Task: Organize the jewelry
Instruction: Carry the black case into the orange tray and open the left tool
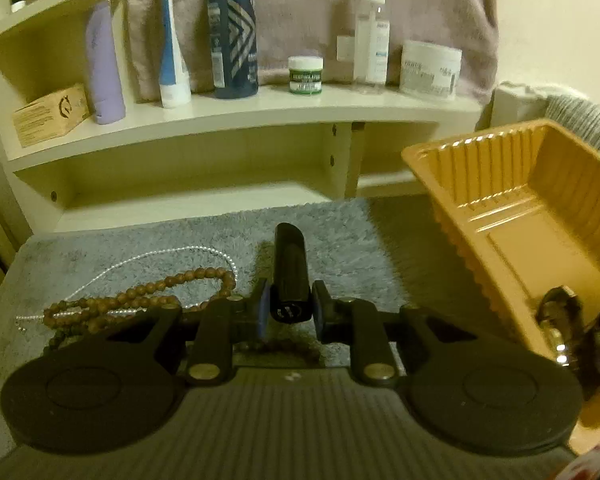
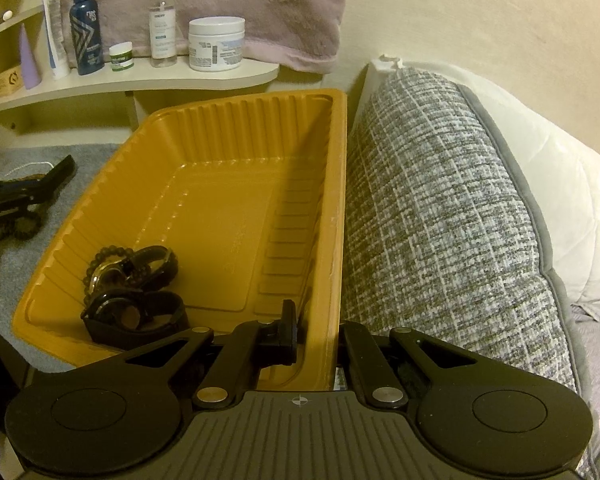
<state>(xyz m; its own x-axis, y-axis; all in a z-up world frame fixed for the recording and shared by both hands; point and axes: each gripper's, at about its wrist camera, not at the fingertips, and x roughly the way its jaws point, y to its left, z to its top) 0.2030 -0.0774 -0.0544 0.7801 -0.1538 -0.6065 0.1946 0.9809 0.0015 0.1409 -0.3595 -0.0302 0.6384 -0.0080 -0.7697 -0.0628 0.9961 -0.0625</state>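
Left gripper [image 1: 290,312]: jaws drawn in on a short black cylinder [image 1: 290,272], the blue pads touching its near end on both sides; it juts forward from between them, over the grey mat [image 1: 340,248].
Black cylinder, handling: judged rigid, light and smooth; gripped at its very end it could pivot or slide, so a hold nearer its middle would be steadier.
Right gripper [image 2: 316,332]: clamped on the near right rim of the orange tray [image 2: 340,160], one finger inside the wall, the other outside.
Orange tray, handling: thin ribbed plastic, judged light and flexible; a rim pinch may bend it, and it looks tipped up.
Inside the tray: dark beaded bracelets [image 2: 104,264] and black watches [image 2: 140,308], bunched in its near left corner.
Left of the tray, on the mat: a brown bead necklace [image 1: 140,300] with a thin silver chain [image 1: 140,260] lying across it; some brown beads run under the left gripper.
Brown bead necklace, handling: limp and heavy enough to swing; best pinched on a doubled bunch.
Silver chain, handling: fine, slippery, prone to snag in the pile; take it where it loops clear of the beads.
Beyond the tray: a shelf [image 1: 260,108] of bottles and jars.
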